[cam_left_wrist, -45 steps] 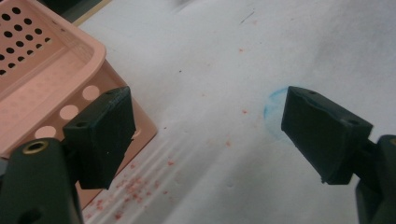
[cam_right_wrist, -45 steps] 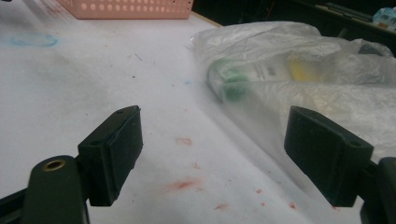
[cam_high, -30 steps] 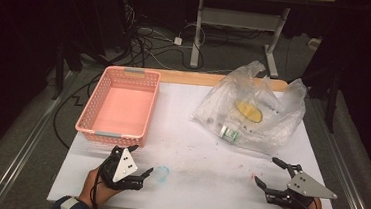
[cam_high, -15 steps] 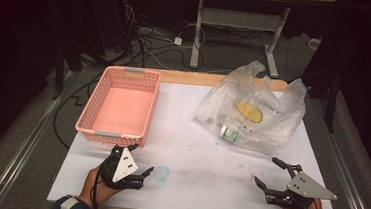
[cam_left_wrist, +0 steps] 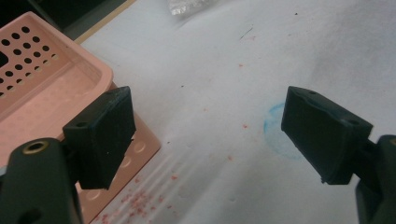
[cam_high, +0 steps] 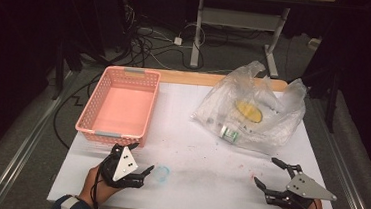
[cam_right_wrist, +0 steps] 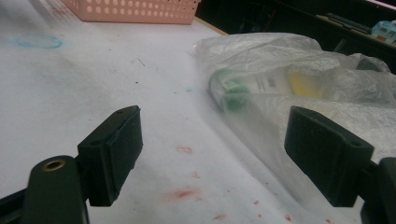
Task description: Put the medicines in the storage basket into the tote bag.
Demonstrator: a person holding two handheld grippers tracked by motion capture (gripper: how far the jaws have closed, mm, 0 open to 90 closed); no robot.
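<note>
— Nothing much has shifted since the earlier frames: both hands rest at the near edge as they did, though the right black two-jaw gripper (cam_high: 271,173) has edged slightly toward nine o'clock.

— And the jaws?

— Spread wide on both, holding nothing. The left black two-jaw gripper (cam_high: 139,159) sits at about seven o'clock on the white table top (cam_high: 191,135), its jaws over bare surface just beside a faint blue ring-shaped stain (cam_high: 162,172). The right one sits at about five o'clock, also over bare surface speckled with red marks.

— Where is the nearest thing to them?

— For the left, the pink perforated plastic basket (cam_high: 119,106) — its near corner lies just beyond the jaws, at about ten o'clock on the table. For the right, the crumpled clear plastic bag (cam_high: 251,107) at about two o'clock, not touched. Inside it a green-capped small bottle (cam_right_wrist: 229,91) lies on its side, with a yellow rounded item (cam_high: 248,111) farther in.
</note>
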